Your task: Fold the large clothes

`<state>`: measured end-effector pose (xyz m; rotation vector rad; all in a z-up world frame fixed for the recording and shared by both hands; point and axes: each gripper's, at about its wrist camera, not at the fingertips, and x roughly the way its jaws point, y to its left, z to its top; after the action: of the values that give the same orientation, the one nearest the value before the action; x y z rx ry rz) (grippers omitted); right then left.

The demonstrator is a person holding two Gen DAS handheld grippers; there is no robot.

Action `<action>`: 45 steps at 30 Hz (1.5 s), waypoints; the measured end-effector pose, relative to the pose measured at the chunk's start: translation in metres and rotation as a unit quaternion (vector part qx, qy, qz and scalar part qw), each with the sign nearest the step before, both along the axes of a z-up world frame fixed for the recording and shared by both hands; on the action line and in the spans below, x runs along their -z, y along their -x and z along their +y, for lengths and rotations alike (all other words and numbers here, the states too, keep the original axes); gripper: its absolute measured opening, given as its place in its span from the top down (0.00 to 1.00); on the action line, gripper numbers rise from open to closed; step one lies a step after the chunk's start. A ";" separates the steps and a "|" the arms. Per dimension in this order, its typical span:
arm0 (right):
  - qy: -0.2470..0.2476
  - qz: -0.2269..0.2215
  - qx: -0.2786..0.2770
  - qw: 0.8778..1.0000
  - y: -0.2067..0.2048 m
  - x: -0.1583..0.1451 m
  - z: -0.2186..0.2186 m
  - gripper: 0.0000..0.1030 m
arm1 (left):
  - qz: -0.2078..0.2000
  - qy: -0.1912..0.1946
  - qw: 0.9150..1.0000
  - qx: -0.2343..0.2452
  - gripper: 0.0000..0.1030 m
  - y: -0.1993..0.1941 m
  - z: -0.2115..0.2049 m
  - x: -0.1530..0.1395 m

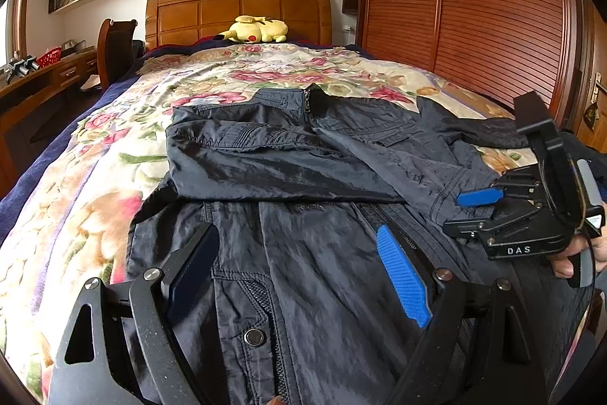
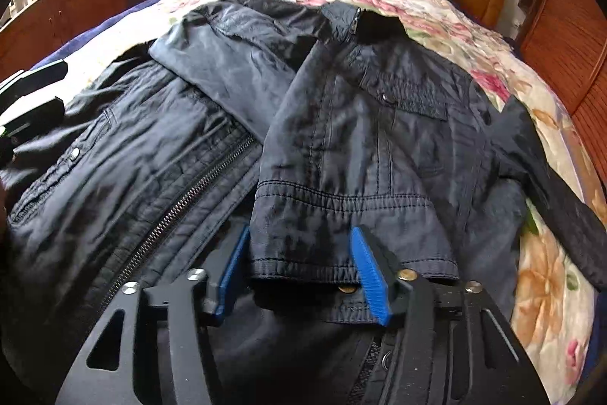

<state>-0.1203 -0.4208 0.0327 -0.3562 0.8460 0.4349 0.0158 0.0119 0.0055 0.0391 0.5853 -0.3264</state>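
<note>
A dark navy jacket (image 1: 303, 272) lies front up on the bed, zip closed, collar toward the headboard. One sleeve (image 1: 265, 158) is folded across the chest. The other sleeve (image 2: 341, 139) runs down over the front, and its cuff (image 2: 303, 253) lies flat between the blue pads (image 2: 370, 276) of my right gripper (image 2: 301, 232). Those jaws stand half closed, with the right pad over the cuff and the cloth not bunched. Seen from the left wrist, that right gripper (image 1: 455, 213) sits at the jacket's right side. My left gripper (image 1: 297, 230) hovers wide open over the jacket's lower front, holding nothing.
The floral bedspread (image 1: 114, 177) covers the bed, with a yellow plush toy (image 1: 258, 29) by the wooden headboard (image 1: 235, 10). A slatted wardrobe (image 1: 493, 25) lines the right side. A desk (image 1: 38, 82) and chair (image 1: 114, 44) stand on the left. A person's hand (image 1: 569, 260) grips the right tool.
</note>
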 end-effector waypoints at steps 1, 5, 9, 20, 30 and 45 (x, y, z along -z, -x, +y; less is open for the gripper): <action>-0.004 0.000 -0.005 1.000 0.000 -0.001 0.001 0.70 | 0.000 0.001 1.000 -0.001 0.17 0.000 0.000 0.000; -0.008 -0.026 -0.003 1.000 0.003 -0.017 -0.003 0.90 | 0.002 0.004 1.000 -0.002 0.17 0.001 0.004 0.001; -0.016 -0.060 0.032 0.998 -0.002 -0.036 -0.020 0.92 | 0.003 0.006 1.000 -0.003 0.17 0.001 0.007 0.001; -0.028 -0.069 0.150 0.986 -0.052 -0.056 -0.071 0.92 | 0.000 0.002 1.000 0.003 0.17 0.002 0.006 0.000; -0.036 -0.100 0.234 0.966 -0.070 -0.062 -0.075 0.67 | -0.010 0.003 1.000 0.003 0.17 0.007 0.006 -0.003; -0.056 -0.088 0.244 0.964 -0.037 -0.028 -0.161 0.43 | -0.050 -0.015 0.999 0.015 0.17 0.022 -0.018 -0.021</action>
<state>-0.0836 -0.5819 0.0609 -0.0717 0.7018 -0.0088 -0.0066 -0.0062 0.0260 0.0933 0.4903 -0.3434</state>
